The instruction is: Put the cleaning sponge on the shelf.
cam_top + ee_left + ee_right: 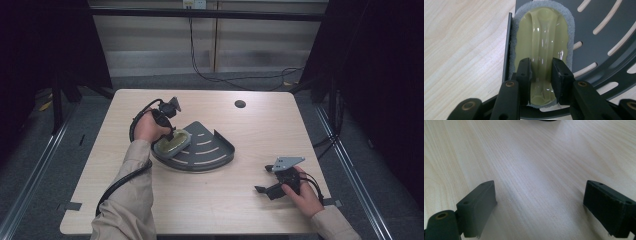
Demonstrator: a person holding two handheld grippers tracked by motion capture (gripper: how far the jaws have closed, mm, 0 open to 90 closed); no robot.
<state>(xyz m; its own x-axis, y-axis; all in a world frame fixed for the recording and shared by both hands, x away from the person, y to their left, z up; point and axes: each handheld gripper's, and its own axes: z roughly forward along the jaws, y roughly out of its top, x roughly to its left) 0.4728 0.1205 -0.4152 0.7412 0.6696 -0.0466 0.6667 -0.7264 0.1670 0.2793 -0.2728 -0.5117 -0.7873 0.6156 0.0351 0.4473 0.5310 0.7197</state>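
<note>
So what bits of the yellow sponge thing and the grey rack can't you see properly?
- Sponge, left gripper view: its near end sits behind the left gripper fingers, shut on its raised handle.
- Sponge, high view: partly covered by the person's left hand; too small for detail.
- Rack, left gripper view: cut off by the top and right edges.
- Rack, right gripper view: a dark sliver at the top edge, past the open right gripper.

Place: lab-type recording bay
Evidence: lone pale wood table (200, 210), black curtains (385, 75) at both sides, cables (200, 70) trailing across grey floor (165, 80) beyond far edge
</note>
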